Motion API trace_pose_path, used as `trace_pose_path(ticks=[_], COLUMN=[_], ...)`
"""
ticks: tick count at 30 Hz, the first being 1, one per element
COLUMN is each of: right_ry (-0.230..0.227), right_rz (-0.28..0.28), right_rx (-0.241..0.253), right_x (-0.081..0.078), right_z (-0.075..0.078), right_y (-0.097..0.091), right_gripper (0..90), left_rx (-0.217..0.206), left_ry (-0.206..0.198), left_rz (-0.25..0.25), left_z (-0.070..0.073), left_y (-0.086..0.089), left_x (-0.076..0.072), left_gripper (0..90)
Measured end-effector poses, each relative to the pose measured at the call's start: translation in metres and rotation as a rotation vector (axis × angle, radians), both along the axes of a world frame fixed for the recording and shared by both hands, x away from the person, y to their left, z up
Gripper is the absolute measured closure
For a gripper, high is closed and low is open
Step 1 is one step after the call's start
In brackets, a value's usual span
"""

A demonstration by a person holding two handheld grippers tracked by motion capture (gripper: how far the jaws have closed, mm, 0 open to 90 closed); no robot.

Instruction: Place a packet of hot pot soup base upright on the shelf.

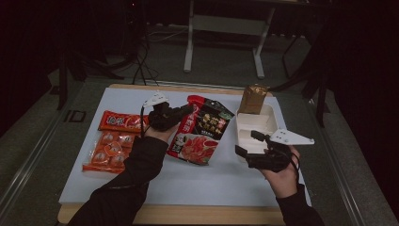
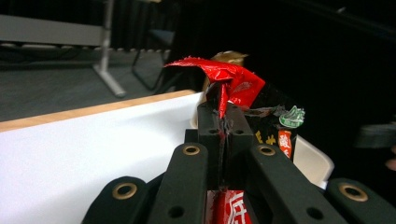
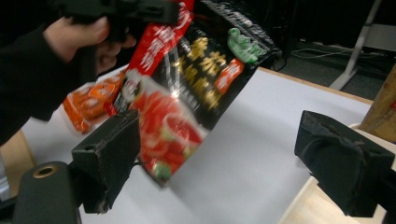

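Observation:
A red and black sauce packet (image 1: pixel 201 129) hangs tilted above the white board, lifted by its top left corner. My left gripper (image 1: pixel 187 111) is shut on that corner; in the left gripper view the jaws (image 2: pixel 225 114) pinch the crumpled red edge of the packet (image 2: pixel 236 79). My right gripper (image 1: pixel 248 142) is open over the left part of a white tray (image 1: pixel 268 115), apart from the packet. In the right gripper view its jaws (image 3: pixel 224 158) stand wide with nothing between them, and the packet (image 3: pixel 187 88) dangles beyond, held by the left gripper (image 3: pixel 126 11).
An orange multi-pack of snacks (image 1: pixel 109 149) and a red packet (image 1: pixel 117 121) lie on the left of the white board (image 1: pixel 211 181). A brown bag (image 1: pixel 254 98) stands at the tray's far end. Table legs and cables show on the dark floor behind.

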State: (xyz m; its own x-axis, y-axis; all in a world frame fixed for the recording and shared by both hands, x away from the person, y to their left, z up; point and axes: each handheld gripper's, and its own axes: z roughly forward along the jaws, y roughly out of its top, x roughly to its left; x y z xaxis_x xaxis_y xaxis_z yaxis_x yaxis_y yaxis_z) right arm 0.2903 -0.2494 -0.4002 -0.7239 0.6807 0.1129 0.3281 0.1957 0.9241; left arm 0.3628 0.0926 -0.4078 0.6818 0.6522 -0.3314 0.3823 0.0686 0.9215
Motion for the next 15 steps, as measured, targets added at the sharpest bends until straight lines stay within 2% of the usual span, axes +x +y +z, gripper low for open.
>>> trace_pose_path(ticks=[4, 5, 6, 10, 12, 13, 15], right_ry=[0.008, 0.008, 0.008, 0.015, 0.023, 0.023, 0.034], right_rz=[-0.001, -0.001, -0.004, 0.006, 0.030, 0.030, 0.050], right_rx=[0.017, 0.017, 0.022, 0.046, 0.050, 0.055, 0.072], right_x=[0.010, 0.010, 0.012, 0.019, 0.019, 0.020, 0.019], right_z=[0.002, 0.002, 0.002, 0.006, 0.007, 0.008, 0.008], right_y=[0.004, 0.004, 0.004, 0.006, 0.007, 0.007, 0.006], right_gripper=[18.2, 18.2, 18.8, 22.6, 31.4, 33.0, 39.9], left_rx=[-0.048, -0.048, -0.063, -0.105, -0.122, -0.143, -0.141], left_ry=[-0.016, -0.016, -0.020, -0.039, -0.045, -0.045, -0.053], left_rz=[-0.046, -0.046, -0.074, -0.115, -0.132, -0.144, -0.152], left_z=[0.001, 0.001, 0.002, 0.003, 0.003, 0.003, 0.003], left_y=[-0.004, -0.004, -0.006, -0.012, -0.015, -0.016, -0.018], left_x=[-0.008, -0.008, -0.012, -0.019, -0.022, -0.024, -0.025], left_gripper=[88.8, 88.8, 88.8, 88.7, 88.7, 88.7, 88.7])
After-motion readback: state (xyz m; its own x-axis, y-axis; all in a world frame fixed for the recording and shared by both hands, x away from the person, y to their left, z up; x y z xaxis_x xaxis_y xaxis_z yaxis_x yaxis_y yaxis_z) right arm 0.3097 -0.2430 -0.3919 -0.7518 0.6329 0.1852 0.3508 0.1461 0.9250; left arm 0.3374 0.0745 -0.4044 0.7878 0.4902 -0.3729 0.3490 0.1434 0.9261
